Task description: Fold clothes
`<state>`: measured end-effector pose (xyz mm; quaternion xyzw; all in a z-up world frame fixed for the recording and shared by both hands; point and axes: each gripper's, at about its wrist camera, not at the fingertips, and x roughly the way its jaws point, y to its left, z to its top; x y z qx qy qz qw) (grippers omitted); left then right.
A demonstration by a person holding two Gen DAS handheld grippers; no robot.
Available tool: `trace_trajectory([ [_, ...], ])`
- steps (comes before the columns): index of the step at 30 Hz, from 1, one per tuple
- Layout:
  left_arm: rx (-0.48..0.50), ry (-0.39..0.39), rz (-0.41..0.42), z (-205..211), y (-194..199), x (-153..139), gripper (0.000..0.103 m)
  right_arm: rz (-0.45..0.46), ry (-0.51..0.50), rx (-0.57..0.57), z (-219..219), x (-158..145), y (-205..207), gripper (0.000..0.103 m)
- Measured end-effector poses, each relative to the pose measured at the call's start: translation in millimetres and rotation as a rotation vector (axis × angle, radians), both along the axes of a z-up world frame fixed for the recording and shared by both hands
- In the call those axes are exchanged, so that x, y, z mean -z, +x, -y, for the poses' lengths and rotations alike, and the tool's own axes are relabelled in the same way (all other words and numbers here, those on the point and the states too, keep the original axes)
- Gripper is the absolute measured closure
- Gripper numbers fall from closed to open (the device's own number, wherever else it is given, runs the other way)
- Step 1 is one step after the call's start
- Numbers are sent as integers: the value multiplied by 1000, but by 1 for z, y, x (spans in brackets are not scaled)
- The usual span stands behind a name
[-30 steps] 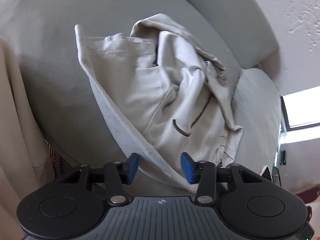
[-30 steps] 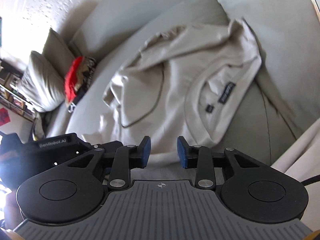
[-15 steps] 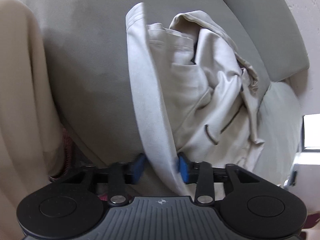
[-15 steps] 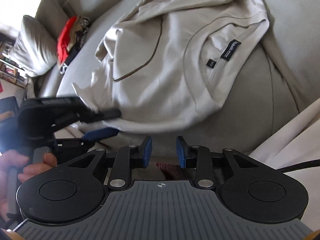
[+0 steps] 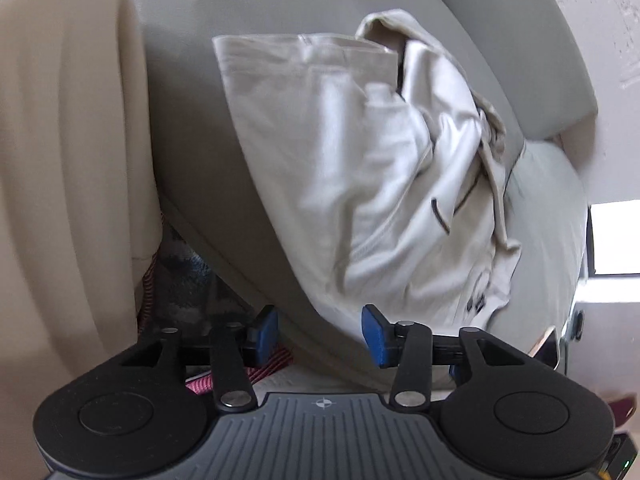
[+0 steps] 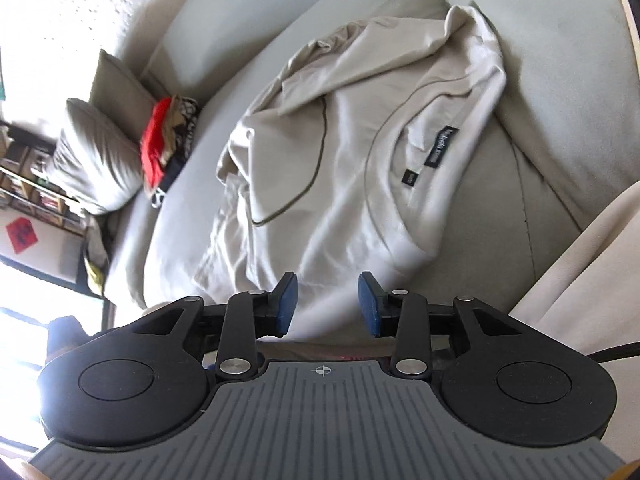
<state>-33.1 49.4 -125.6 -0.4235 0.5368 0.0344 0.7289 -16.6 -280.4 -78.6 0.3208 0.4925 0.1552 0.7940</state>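
- Left wrist view: the left gripper point(image 5: 320, 334) has its jaws opening, with a near hem of the beige shirt point(image 5: 360, 168) running down between the blue pads; neither pad presses on the cloth, so I judge nothing is held.
- Right wrist view: the right gripper point(image 6: 327, 304) also has its jaws opening, and the shirt's point(image 6: 340, 152) lower edge lies just ahead of the fingertips, not between them.
- The shirt lies crumpled on the grey sofa cushion point(image 6: 192, 184), ahead of both grippers; its long axis runs away from the right gripper, with the collar label point(image 6: 442, 146) ahead and to the right.
- The left gripper is nearer to cloth, so it looks best placed for the next pinch.
- Bare cushion lies to the left of the shirt in the right view, giving room to spread it; a red bundle point(image 6: 158, 144) beside a pillow point(image 6: 92, 160) sits well apart at far left.
- The cushion's front edge runs right under both grippers, so a pulled hem could slip off.
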Motion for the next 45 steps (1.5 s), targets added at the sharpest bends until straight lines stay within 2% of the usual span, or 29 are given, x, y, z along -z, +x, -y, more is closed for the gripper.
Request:
trace_trajectory([
  [4, -68, -68, 5, -6, 0, 13, 58, 2, 7, 9, -1, 0, 0, 62],
  [6, -84, -115, 21, -6, 1, 20, 68, 3, 9, 9, -3, 1, 0, 62],
  [8, -88, -145, 52, -7, 4, 25, 73, 5, 11, 6, -3, 1, 0, 62],
  [11, -93, -158, 71, -1, 12, 37, 72, 3, 18, -8, -3, 3, 0, 61],
  [16, -108, -169, 32, -5, 5, 36, 67, -88, 41, -75, -23, 28, 0, 60],
  [19, -108, -159, 33, -8, 3, 31, 64, -153, 110, 47, -23, 54, -1, 60],
  [23, -88, -181, 39, -14, -7, 33, 62, -219, 320, 185, -14, 87, -4, 60],
  [24, -91, -192, 40, -15, -7, 34, 62, -206, 356, 202, -15, 91, -7, 61],
  [25, -96, -208, 39, -17, -9, 35, 62, -193, 366, 212, -17, 94, -9, 66],
  [28, -105, -254, 41, -20, -15, 38, 62, -167, 401, 223, -21, 99, -16, 98],
  [30, -104, -282, 54, -19, -17, 37, 61, -143, 436, 214, -23, 94, -18, 100],
  [32, -106, -318, 80, -16, -18, 34, 56, -125, 485, 211, -24, 86, -21, 100],
  [36, -139, -434, 145, -13, -19, 30, 45, -124, 583, 233, -28, 77, -26, 100],
  [38, -150, -484, 161, -7, -12, 31, 43, -125, 633, 255, -30, 77, -29, 100],
  [41, -175, -522, 145, -3, -7, 35, 46, -121, 676, 274, -30, 77, -33, 100],
  [43, -208, -537, 130, -4, -9, 38, 51, -122, 675, 271, -31, 76, -34, 100],
  [45, -227, -540, 138, -6, -9, 37, 60, -124, 662, 270, -32, 74, -35, 100],
])
